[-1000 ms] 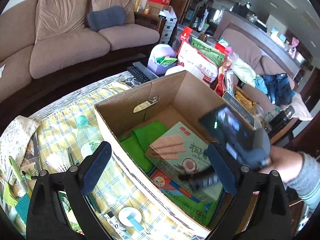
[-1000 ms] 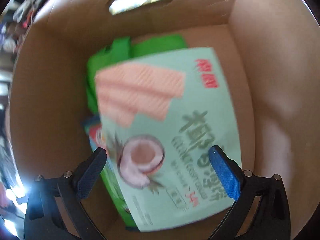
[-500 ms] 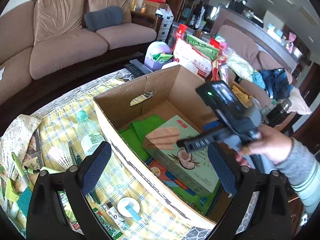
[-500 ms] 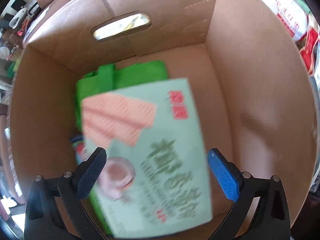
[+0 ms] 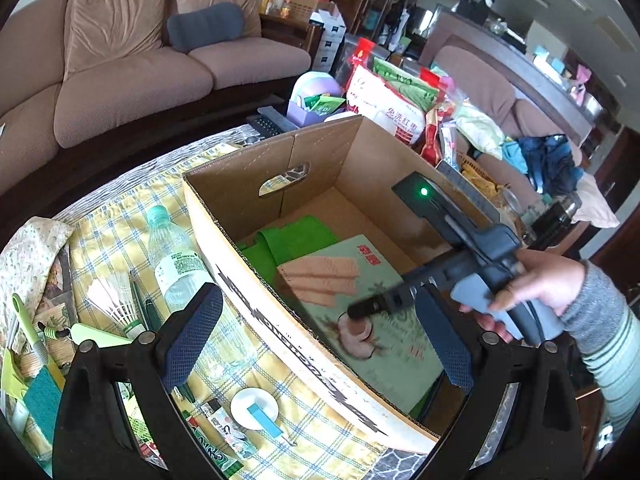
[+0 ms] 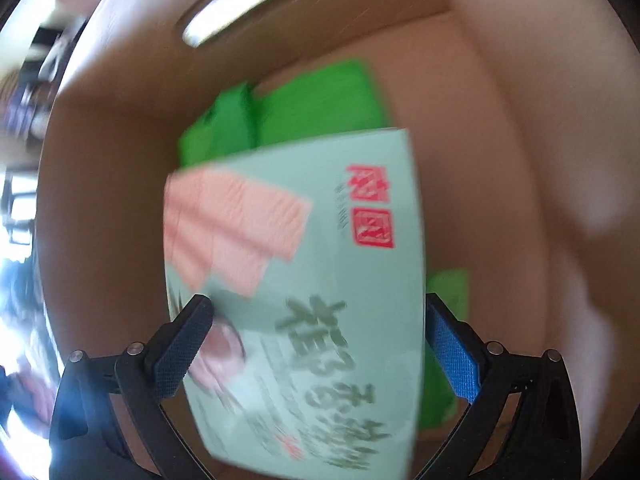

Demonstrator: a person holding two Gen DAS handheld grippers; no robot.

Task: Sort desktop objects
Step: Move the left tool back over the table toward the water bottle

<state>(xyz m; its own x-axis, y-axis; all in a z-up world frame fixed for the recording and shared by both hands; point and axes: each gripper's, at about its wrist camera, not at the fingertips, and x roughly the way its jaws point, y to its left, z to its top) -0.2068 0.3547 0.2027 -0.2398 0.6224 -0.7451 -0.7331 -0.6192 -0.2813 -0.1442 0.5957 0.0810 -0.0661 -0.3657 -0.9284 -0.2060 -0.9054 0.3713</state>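
Flat pale-green wafer box (image 6: 320, 280) lies between the wide-spread, empty right tongs (image 6: 316, 344) inside the cardboard carton (image 5: 248, 184); left tongs (image 5: 316, 336) gape, empty.

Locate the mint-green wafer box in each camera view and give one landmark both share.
Left wrist: the wafer box lies inside the cardboard box, lower centre, under the right gripper.
Right wrist: it fills the centre and bottom, between the fingers.
Shared landmark: the green cloth beneath it.

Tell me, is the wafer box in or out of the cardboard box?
In. The wafer box lies flat inside the cardboard box, on top of green fabric, with the walls rising around it.
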